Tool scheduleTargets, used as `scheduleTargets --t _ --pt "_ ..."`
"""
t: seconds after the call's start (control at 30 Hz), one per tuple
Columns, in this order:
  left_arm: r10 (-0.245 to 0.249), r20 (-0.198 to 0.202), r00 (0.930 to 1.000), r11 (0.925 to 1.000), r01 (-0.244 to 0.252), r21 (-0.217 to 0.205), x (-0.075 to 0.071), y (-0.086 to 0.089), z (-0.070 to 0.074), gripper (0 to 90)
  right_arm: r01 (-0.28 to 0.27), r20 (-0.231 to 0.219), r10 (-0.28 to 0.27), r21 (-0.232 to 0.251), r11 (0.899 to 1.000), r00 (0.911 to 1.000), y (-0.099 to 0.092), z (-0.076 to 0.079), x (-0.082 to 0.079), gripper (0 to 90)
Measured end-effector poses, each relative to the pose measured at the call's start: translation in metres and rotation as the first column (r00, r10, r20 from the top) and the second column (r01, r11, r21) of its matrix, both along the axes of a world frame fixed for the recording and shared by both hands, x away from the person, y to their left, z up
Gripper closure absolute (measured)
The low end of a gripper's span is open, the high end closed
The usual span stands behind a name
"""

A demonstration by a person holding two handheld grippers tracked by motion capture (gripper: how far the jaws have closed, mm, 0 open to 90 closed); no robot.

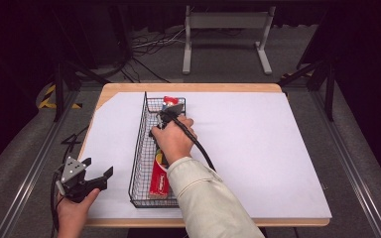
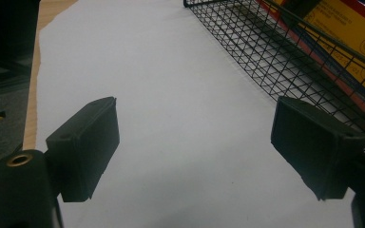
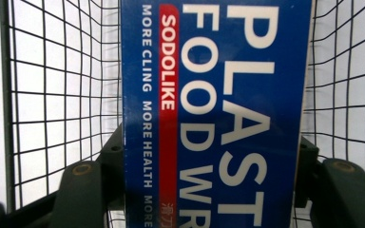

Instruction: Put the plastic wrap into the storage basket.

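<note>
Blue wrap box clamped between right gripper fingers, already inside wire basket; release left. Left gripper fingers spread, empty.

box: blue, white lettering, red stripe | basket: black wire grid | sheet: white

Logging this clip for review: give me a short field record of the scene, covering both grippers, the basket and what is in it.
surface: table covered with a white sheet
container: black wire basket, long and narrow, left of centre
contents: red and yellow box at the near end
right gripper: inside the basket, jaws on both sides of a blue plastic food wrap box
left gripper: jaws open, nothing between them, over the sheet left of the basket
</note>
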State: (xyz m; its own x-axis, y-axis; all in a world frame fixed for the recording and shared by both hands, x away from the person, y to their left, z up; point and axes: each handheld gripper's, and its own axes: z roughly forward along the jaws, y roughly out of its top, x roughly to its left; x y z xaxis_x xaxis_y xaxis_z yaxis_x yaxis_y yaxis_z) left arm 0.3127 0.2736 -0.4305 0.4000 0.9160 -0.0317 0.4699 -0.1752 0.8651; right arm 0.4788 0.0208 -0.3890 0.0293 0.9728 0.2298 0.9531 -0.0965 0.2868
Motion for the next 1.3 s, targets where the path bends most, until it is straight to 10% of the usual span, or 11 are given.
scheduleTargets --t 1.3 --pt "0.001 -0.011 0.9999 1.0 -0.001 -0.002 0.002 0.001 -0.002 17.1 -0.076 0.034 0.08 -0.107 0.991 0.9962 0.014 -0.01 0.002 36.0"
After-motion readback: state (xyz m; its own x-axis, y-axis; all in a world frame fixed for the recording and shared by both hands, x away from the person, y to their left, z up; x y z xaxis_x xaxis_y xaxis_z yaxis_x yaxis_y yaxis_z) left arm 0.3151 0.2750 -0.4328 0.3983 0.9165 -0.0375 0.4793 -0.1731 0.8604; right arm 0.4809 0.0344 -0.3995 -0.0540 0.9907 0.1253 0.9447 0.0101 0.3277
